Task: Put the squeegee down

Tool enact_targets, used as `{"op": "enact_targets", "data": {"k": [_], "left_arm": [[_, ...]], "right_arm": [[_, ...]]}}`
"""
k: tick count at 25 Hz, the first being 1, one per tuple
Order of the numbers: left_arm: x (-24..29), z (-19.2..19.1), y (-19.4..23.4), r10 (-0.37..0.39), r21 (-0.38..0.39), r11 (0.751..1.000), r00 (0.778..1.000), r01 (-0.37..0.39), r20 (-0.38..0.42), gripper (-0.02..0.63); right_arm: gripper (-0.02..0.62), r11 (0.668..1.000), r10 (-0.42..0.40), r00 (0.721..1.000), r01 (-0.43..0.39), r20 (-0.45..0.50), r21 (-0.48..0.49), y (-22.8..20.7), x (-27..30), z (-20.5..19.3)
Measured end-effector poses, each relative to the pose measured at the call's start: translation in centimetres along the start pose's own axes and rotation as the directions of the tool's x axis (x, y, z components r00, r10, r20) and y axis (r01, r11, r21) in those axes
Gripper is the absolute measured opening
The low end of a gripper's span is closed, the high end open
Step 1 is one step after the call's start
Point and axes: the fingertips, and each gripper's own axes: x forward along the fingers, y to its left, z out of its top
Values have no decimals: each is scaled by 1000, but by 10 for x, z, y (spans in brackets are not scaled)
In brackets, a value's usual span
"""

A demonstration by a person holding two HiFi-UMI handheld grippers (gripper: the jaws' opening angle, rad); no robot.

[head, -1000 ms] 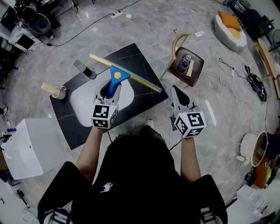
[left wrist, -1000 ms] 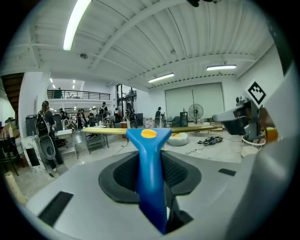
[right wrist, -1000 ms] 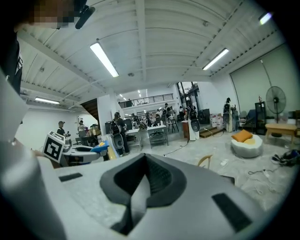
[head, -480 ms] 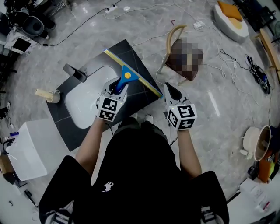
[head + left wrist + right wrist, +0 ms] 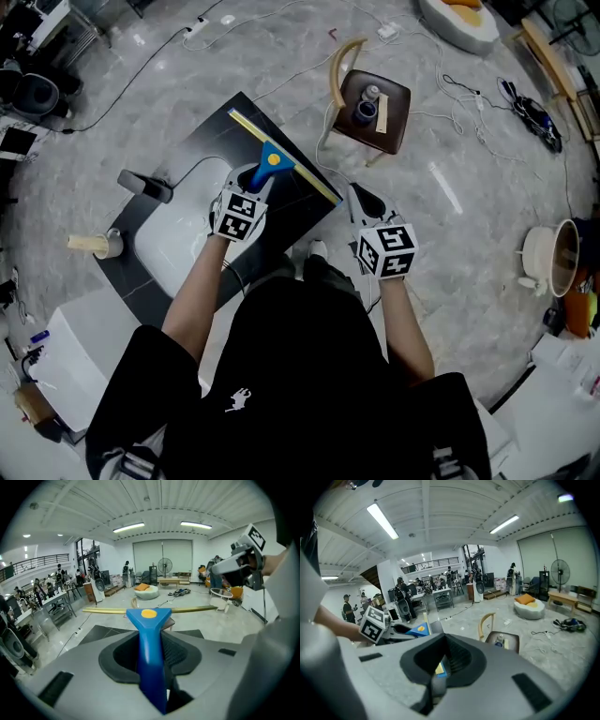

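Over the black bench (image 5: 211,141), at the sink's (image 5: 173,244) 2 o'clock, the blue squeegee (image 5: 274,161) is clamped in the left gripper's (image 5: 251,178) fingers, blade running 10 to 4 o'clock. The right gripper (image 5: 361,199), fingers together and empty, hangs farther off.

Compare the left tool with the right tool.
The left tool is clamped on the blue squeegee; the right tool holds nothing. The left tool hangs over the black slab; the right tool is beside it, over the floor. Both carry marker cubes.
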Motion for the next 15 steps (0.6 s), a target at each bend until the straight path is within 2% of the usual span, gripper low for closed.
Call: {"op": "enact_targets", "data": {"k": [7,15], "left_arm": [[38,-23,0,-90,59,994,993,94,-70,127],[71,-42,-3,-133,40,990,983,138,-124,129]], "right_arm": [[2,995,-88,995,89,-51,34,-6,-9,-24],[2,989,-120,988,127,-94,73,-12,-1,-45]]}}
